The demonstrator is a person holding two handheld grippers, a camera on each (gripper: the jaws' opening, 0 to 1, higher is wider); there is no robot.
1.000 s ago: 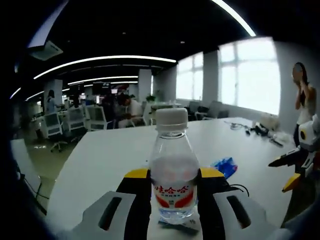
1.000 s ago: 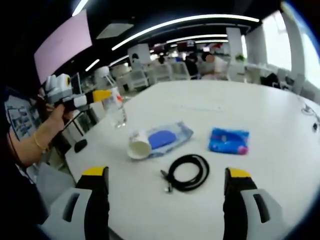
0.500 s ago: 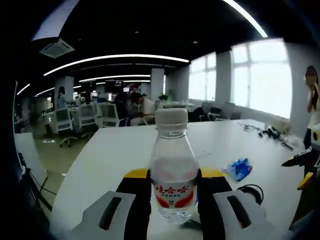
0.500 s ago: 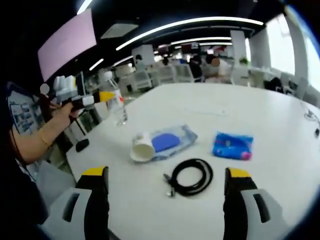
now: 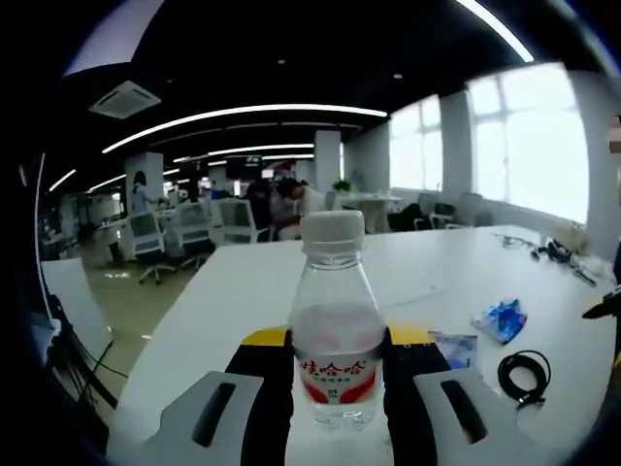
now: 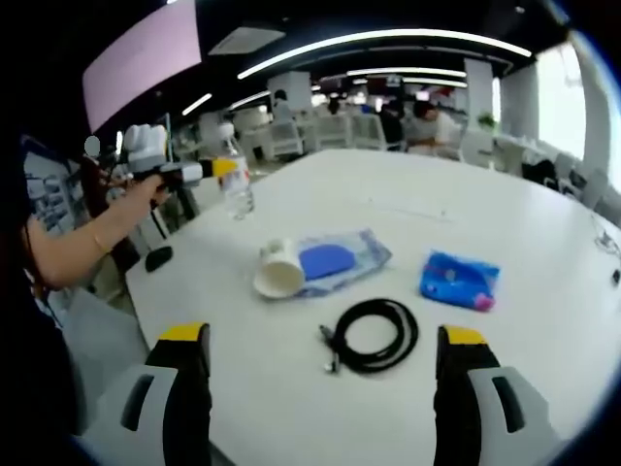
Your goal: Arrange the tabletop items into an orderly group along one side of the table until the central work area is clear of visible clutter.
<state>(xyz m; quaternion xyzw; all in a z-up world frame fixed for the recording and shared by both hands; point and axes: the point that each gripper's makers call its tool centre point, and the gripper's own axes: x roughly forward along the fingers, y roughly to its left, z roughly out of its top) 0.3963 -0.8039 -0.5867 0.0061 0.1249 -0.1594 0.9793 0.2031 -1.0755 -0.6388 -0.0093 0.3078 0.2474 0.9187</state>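
1. The left gripper [image 5: 338, 374] has its yellow-tipped jaws closed on a clear water bottle [image 5: 338, 335] (white cap, red label), held upright above the white table [image 5: 243, 301].
2. In the right gripper view, that bottle [image 6: 236, 184] sits near the table's far left edge, gripped by the left gripper [image 6: 199, 173] in the person's hand [image 6: 146, 146].
3. The right gripper [image 6: 320, 388] hangs with its jaws spread wide, holding nothing.
4. Between and beyond those jaws lies a coiled black cable [image 6: 374, 335].
5. Behind the cable, a paper cup [image 6: 279, 272] on its side touches a clear pouch with a blue item [image 6: 335, 262]; a blue packet [image 6: 458, 282] lies apart to the right.
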